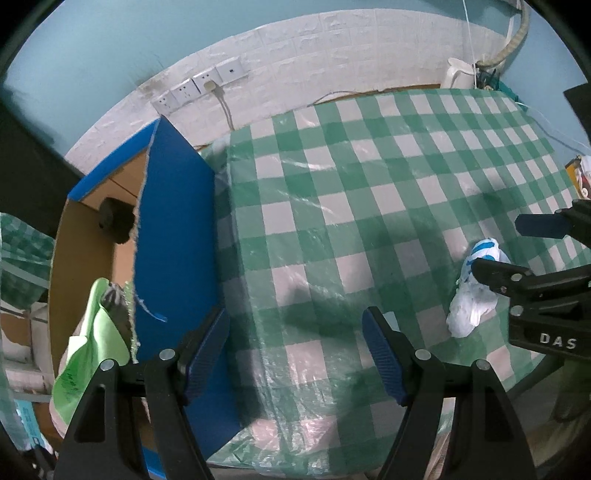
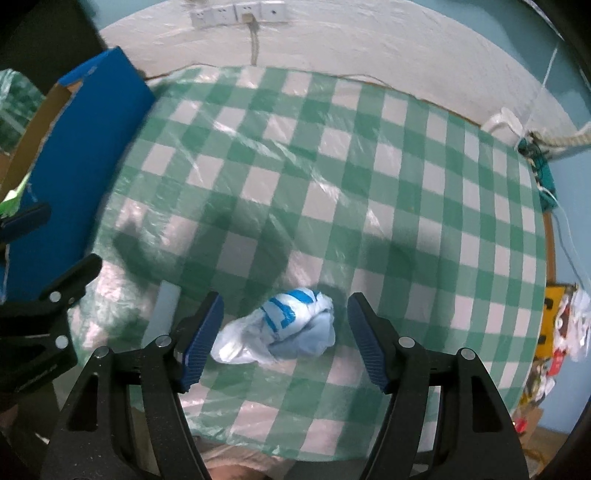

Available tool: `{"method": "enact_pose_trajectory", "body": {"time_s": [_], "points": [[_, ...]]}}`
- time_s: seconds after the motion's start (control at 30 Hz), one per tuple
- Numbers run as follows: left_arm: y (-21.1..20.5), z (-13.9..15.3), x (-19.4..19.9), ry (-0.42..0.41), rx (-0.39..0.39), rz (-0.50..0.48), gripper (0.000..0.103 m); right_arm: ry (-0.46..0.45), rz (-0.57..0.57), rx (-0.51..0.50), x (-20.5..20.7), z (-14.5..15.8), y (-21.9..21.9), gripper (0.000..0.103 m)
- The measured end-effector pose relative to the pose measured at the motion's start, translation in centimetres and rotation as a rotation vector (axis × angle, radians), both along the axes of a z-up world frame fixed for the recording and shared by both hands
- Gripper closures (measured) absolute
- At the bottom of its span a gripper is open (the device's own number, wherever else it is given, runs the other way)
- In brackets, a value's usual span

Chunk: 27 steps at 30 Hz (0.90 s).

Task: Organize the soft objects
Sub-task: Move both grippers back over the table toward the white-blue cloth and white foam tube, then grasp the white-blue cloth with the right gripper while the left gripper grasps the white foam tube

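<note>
A crumpled white plastic bag with blue print (image 2: 284, 328) lies on the green-and-white checked tablecloth (image 2: 351, 166) near the front edge. My right gripper (image 2: 285, 306) points down over it, open, one finger on each side, and the pads stand clear of the bag. In the left wrist view the bag (image 1: 474, 295) shows at the right, under the right gripper (image 1: 517, 247). My left gripper (image 1: 295, 321) hangs open with nothing in it over the table's left part, next to a blue cardboard box (image 1: 177, 221). A light green cloth (image 1: 88, 350) lies inside the box.
The box stands open against the table's left side, with a dark object (image 1: 114, 221) inside. Wall sockets (image 2: 238, 13) with a plugged cable sit behind the table. A white plastic jug (image 1: 458, 72) is at the back right. Coloured clutter (image 2: 557, 325) lies past the right edge.
</note>
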<state>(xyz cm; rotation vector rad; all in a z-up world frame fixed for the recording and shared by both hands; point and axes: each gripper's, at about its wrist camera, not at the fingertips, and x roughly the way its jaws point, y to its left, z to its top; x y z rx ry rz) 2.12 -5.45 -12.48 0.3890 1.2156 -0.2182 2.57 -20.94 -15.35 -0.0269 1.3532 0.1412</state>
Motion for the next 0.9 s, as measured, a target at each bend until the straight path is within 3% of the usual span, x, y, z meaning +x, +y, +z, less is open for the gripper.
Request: {"method": "enact_pose_trajectory", "body": {"time_s": [0.33, 0.77, 0.83, 0.9], "points": [[-0.6, -1.9, 0.3, 0.044, 0.012, -0.003, 0.027, 0.076, -0.082, -0.007, 0.0, -3.1, -0.7, 0.034], [-1.9, -3.5, 0.1, 0.107, 0.005, -0.035, 0.027, 0.147, -0.077, -0.001, 0.2, -6.7, -1.0, 0.034], [-2.0, -3.7, 0.0, 0.121, -0.001, -0.035, 0.027, 0.136, -0.052, -0.012, 0.2, -6.9, -0.9, 0.046], [-2.2, -4.1, -0.1, 0.136, -0.007, -0.039, 0.027, 0.129, -0.019, -0.017, 0.2, -7.1, -0.8, 0.049]]}}
